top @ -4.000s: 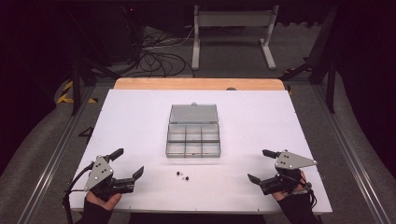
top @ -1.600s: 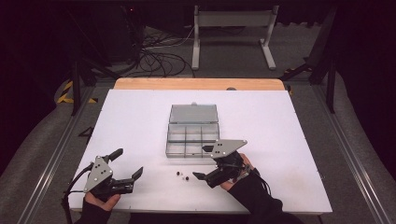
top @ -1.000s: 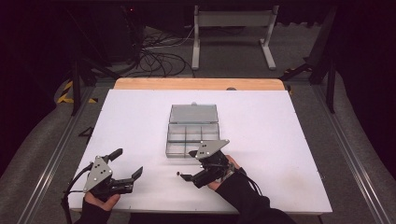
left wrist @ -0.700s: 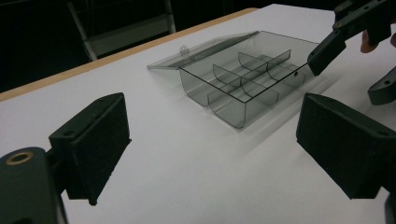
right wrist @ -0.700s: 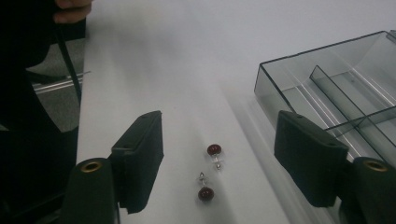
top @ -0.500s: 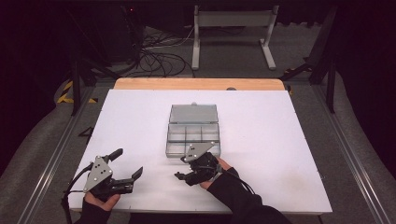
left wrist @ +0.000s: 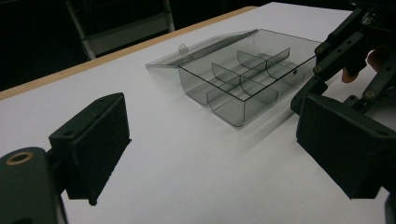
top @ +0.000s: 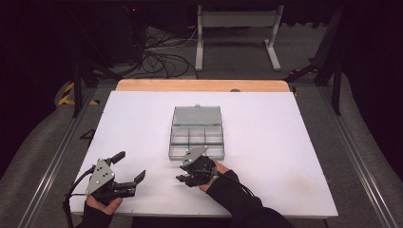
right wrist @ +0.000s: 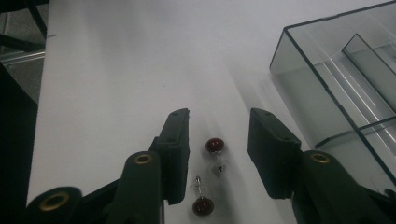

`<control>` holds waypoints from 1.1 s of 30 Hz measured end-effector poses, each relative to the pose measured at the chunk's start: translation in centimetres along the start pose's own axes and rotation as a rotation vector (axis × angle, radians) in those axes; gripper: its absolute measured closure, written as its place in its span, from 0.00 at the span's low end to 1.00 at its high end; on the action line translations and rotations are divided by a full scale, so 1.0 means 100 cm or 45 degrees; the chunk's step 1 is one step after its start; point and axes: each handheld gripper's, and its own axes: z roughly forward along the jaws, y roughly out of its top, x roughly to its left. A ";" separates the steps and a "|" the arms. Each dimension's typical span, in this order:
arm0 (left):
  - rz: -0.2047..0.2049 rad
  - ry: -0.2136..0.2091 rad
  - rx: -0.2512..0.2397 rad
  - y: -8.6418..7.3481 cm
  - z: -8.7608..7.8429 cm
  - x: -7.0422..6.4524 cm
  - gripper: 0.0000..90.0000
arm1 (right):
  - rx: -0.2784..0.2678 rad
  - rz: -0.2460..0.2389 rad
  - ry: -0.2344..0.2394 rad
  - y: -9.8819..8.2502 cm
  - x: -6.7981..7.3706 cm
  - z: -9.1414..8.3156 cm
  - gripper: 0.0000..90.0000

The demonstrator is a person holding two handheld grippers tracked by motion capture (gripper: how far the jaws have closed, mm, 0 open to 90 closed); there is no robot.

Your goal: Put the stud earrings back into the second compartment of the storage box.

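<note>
Right now two small dark red earrings lie on the white table, just in front of the clear box's near left corner, and they sit between the parted fingers of your right gripper. One earring lies farther along the gap, the other nearer the gripper's base, each with a tiny silver fitting beside its red ball. Neither finger touches them; the fingers are released, one on each side of the pair.

From above, your right gripper rests low on the table right at the front edge of the clear box, your hand and dark sleeve reaching in from the near side. The clear box itself is a shallow compartment case with thin dividers, its lid swung fully back and lying flat on the far side. What its compartments hold I cannot tell.

Your left gripper sits well to the left of the box, near the table's front edge, its fingers spread wide apart and holding nothing. From its own camera the box appears ahead and to the right, with your other gripper beside it.

A wooden strip edges the table beyond the box, and cables lie on the floor past that.
</note>
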 end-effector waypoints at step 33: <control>-0.009 0.000 -0.001 0.000 0.000 0.001 0.11 | 0.016 -0.067 -0.035 0.011 0.000 -0.011 0.88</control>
